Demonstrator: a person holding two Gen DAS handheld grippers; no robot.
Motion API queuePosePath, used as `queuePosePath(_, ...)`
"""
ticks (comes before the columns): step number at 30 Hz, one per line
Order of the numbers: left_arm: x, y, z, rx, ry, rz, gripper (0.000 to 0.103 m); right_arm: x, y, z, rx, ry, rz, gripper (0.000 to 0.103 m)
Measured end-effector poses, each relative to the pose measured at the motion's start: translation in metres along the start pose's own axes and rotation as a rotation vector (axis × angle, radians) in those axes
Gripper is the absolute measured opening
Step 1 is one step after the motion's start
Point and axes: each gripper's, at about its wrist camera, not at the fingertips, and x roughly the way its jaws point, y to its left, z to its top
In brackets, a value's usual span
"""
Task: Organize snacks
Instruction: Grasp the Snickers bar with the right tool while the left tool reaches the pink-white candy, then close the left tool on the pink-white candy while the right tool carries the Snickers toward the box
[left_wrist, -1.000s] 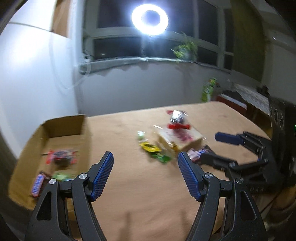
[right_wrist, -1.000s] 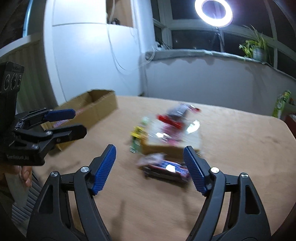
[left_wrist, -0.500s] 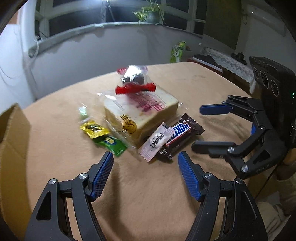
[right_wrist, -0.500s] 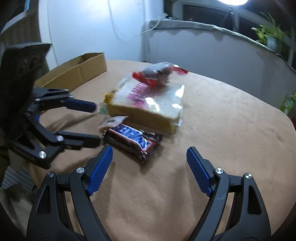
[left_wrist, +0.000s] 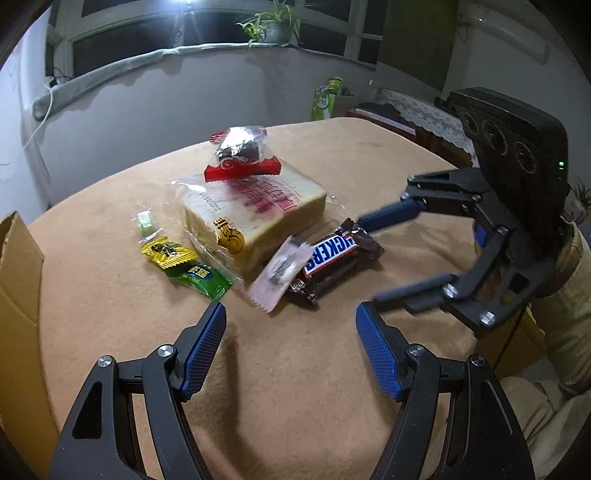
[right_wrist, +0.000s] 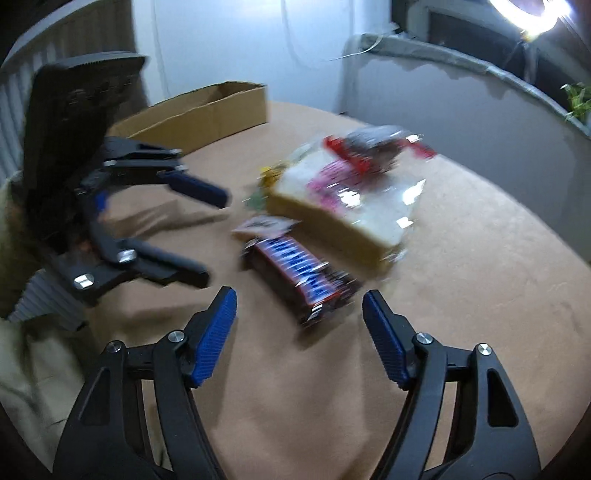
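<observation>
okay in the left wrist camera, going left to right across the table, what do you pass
cardboard box → small green candy → yellow packet → green packet → bagged bread → pink sachet → Snickers bar → right gripper

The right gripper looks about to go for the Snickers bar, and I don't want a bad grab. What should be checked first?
1. Right gripper open: ok.
2. Snickers bar lined up between its fingers: ok.
3. Bar free of other snacks: not ok, the pink sachet overlaps its end.
4. Left gripper open, holding nothing: ok.
5. Room left in the cardboard box: cannot tell.
</observation>
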Motion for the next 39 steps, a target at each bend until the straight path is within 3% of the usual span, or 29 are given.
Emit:
queuePosePath(3,-0.002,0.003,0.001,-0.011,-0.008,0.006,0.073,0.007,0.000,0.010,-0.014,-0.008,0.018,0.074)
queuePosePath(5,-0.004,0.006,0.000,-0.017,-0.012,0.010,0.073,0.016,0.003,0.012,-0.034,0.034,0.049,0.074)
queuePosePath(6,-0.005,0.007,-0.001,-0.018,-0.013,0.010,0.073,0.018,0.005,0.011,-0.049,0.049,0.055,0.070)
queuePosePath(7,-0.004,0.007,0.001,-0.020,-0.013,0.012,0.073,0.018,0.007,0.010,-0.058,0.055,0.067,0.056)
queuePosePath(9,-0.004,0.007,0.002,-0.019,-0.009,0.015,0.073,0.016,0.013,0.007,-0.077,0.057,0.086,0.042)
queuePosePath(12,0.000,0.011,0.006,-0.017,-0.004,0.012,0.073,0.009,0.018,0.001,-0.065,0.048,0.074,0.040)
queuePosePath(19,0.017,0.013,0.013,-0.023,0.039,-0.002,0.074,-0.017,0.013,-0.030,0.021,0.034,0.001,0.040)
queuePosePath(24,0.025,0.001,0.011,-0.028,0.051,0.102,0.074,-0.032,0.006,-0.047,0.050,0.042,-0.054,0.040)
queuePosePath(26,0.029,0.000,0.011,-0.031,0.047,0.120,0.073,-0.032,0.008,-0.045,0.027,0.043,-0.077,0.044)
queuePosePath(28,0.029,-0.001,0.011,-0.045,0.042,0.129,0.070,-0.030,0.008,-0.042,0.024,0.031,-0.108,0.066)
queuePosePath(31,0.029,-0.002,0.010,-0.050,0.034,0.147,0.064,-0.021,0.011,-0.040,0.023,0.010,-0.129,0.068)
queuePosePath(32,0.029,-0.002,0.010,-0.049,0.033,0.150,0.062,-0.020,0.011,-0.039,0.042,-0.002,-0.116,0.065)
queuePosePath(33,0.029,-0.003,0.009,-0.051,0.029,0.151,0.055,-0.020,0.010,-0.038,0.064,-0.007,-0.100,0.052)
queuePosePath(35,0.024,0.000,0.005,-0.061,0.022,0.148,0.048,-0.021,0.008,-0.038,0.098,-0.021,-0.096,0.038)
queuePosePath(38,0.021,0.002,0.001,-0.075,0.010,0.140,0.044,-0.021,0.007,-0.037,0.124,-0.027,-0.098,0.033)
queuePosePath(39,0.020,0.003,0.001,-0.078,0.006,0.138,0.035,-0.022,0.006,-0.036,0.138,-0.032,-0.096,0.032)
